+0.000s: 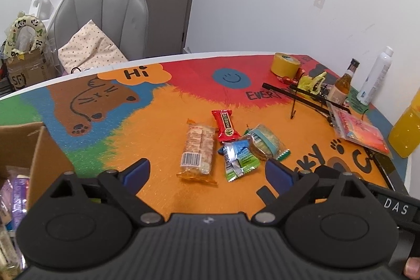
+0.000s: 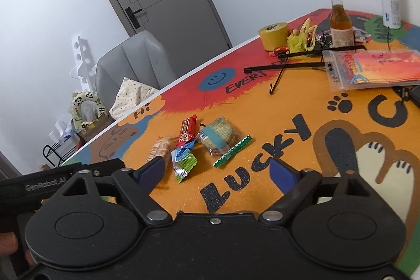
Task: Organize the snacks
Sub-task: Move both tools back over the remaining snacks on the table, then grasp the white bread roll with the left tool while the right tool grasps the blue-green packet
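Both wrist views look down on a round tabletop covered by a bright cartoon mat, orange in the middle. Our left gripper hangs above the orange area with its blue-padded fingers spread wide and nothing between them. Our right gripper likewise stands with its fingers apart and empty, above the black lettering on the mat.

The snacks lie in a loose cluster on the orange patch, just ahead of both grippers. We see a long clear-wrapped cracker pack with a barcode at its near end, a red candy bar beyond it, a blue-and-green sachet lying partly under the red bar's near end, and a clear biscuit pack with a blue band just right of the sachet. In the right wrist view the same four appear: cracker pack, red bar, sachet, biscuit pack.

At the left edge of the left wrist view an open cardboard box stands on the tabletop, with purple wrappers visible inside.

Farther back, well apart from the snacks, are a roll of yellow tape, a brown glass bottle, a white spray can and a clear pouch holding red cards. A grey chair stands behind the tabletop.
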A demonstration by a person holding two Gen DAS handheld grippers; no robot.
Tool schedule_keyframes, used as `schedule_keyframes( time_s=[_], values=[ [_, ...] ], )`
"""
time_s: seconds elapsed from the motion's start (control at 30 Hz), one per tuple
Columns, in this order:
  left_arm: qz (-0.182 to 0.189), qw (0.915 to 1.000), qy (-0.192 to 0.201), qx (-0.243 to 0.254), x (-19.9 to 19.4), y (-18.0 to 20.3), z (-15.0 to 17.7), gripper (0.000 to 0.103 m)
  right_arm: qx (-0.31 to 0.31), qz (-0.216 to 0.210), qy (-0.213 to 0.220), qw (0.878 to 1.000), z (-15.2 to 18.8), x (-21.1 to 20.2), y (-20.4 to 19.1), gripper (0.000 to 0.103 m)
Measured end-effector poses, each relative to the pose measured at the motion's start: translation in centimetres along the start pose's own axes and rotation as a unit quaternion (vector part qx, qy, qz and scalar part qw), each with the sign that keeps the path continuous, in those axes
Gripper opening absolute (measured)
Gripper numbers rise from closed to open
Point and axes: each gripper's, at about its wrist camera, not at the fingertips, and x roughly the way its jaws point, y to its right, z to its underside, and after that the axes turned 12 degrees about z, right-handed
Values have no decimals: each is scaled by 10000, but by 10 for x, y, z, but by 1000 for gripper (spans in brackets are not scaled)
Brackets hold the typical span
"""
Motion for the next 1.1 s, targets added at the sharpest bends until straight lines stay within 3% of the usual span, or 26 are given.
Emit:
schedule_keyframes(
  time_s=[0.17,0.33,0.5,0.8,0.9,1.0,1.1],
  values=[
    [-64,10000,-29,-10,15,-2,-2,90,-39,-94,-72,9999,-3,15,-4,79],
    [-113,9999,-88,6,33,-6,-2,82,-15,-229,-220,9995,-7,33,-8,64],
    [-220,9997,-140,-40,54,-15,-4,71,-49,-346,-359,9987,-9,48,-16,55],
    [-242,9991,-355,-48,90,-33,1,65,-28,-377,-498,9980,-9,68,-25,54],
    [-292,9990,-332,64,92,-32,3,54,-56,-410,-530,9977,-11,73,-29,54],
    [-429,9986,-316,13,89,-35,2,34,-116,-441,-556,9974,-12,78,-37,54],
    [-450,9984,-353,-57,83,-41,3,34,-174,-493,-554,9971,-13,82,-45,54]
  ],
)
